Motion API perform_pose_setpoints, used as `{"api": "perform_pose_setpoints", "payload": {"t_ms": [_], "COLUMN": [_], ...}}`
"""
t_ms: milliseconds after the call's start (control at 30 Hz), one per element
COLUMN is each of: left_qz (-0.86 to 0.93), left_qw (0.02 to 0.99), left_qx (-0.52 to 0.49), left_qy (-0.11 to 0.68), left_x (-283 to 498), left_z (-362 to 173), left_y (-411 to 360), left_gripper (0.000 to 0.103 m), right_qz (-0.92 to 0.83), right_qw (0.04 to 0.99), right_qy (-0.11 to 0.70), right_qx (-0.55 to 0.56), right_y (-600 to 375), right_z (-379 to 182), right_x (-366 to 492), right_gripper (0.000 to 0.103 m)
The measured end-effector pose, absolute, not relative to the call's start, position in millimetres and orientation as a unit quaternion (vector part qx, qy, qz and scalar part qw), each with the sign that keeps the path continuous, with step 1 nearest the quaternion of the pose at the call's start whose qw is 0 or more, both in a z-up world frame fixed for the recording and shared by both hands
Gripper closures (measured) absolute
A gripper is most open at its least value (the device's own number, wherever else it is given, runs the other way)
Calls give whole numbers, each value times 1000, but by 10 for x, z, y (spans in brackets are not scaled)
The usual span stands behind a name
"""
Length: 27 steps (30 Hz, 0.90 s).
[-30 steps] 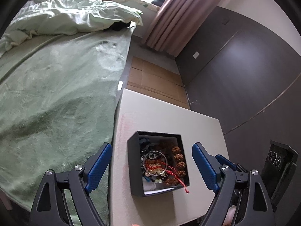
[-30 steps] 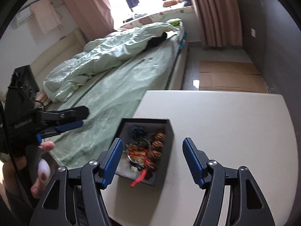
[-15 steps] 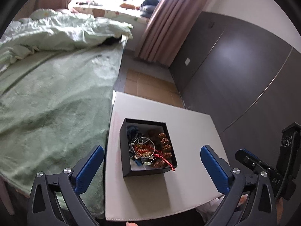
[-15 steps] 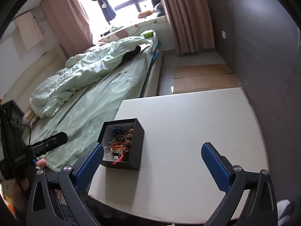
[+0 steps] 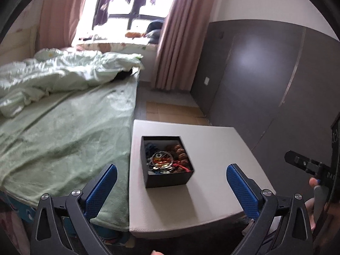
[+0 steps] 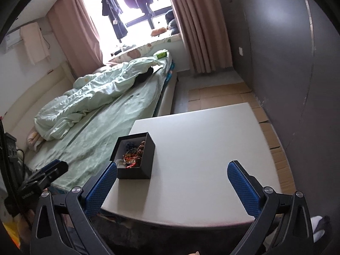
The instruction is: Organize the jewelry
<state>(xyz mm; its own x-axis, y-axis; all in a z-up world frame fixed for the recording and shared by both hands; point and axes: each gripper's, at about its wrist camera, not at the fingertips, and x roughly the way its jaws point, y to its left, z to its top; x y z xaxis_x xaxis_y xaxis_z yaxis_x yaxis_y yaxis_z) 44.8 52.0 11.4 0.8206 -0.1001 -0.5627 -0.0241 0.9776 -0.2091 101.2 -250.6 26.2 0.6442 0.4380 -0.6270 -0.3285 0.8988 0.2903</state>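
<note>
A black open box [image 5: 170, 179] full of mixed jewelry [image 5: 165, 159] stands on the white table [image 5: 212, 148], near its left edge. The box also shows in the right wrist view [image 6: 146, 157], with beads and a red cord inside. My left gripper [image 5: 170, 182] is open and empty, held back above the table's near edge. My right gripper [image 6: 172, 182] is open and empty, also held back from the box. The right gripper's body shows at the right of the left wrist view [image 5: 308, 165].
A bed with a green cover [image 5: 63, 127] runs along the table's left side. A dark wall panel [image 5: 265, 85] stands to the right. Cardboard sheets [image 6: 223, 93] lie on the floor beyond the table. Curtains [image 5: 180, 42] frame a window at the back.
Both grippers have pulled back and up from the box and opened wider. The box now sits farther away and smaller in both views.
</note>
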Motion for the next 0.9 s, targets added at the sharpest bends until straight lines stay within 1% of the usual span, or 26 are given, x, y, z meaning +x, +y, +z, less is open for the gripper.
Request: {"api": "perform_pose_setpoints", "payload": {"t_ms": [167, 333, 667, 900], "left_qz": [-31, -36, -27, 1], "left_qw": [959, 963, 970, 973], "left_qx": [-74, -54, -51, -36], "left_qy": [271, 262, 235, 230], "left_x": [192, 18, -294, -400], "left_z": [247, 316, 451, 394], "left_y": [262, 85, 59, 50], "left_gripper": [0, 0, 0, 0], "right_qz": [196, 178, 186, 197], "right_qw": [915, 922, 921, 921], "right_qy": [346, 335, 337, 335], "right_qx": [73, 76, 57, 32], "right_y": [-2671, -2868, -3008, -2929], "right_z": [382, 468, 532, 527], "right_x": [777, 562, 218, 47], "right_gripper": [0, 0, 0, 0]}}
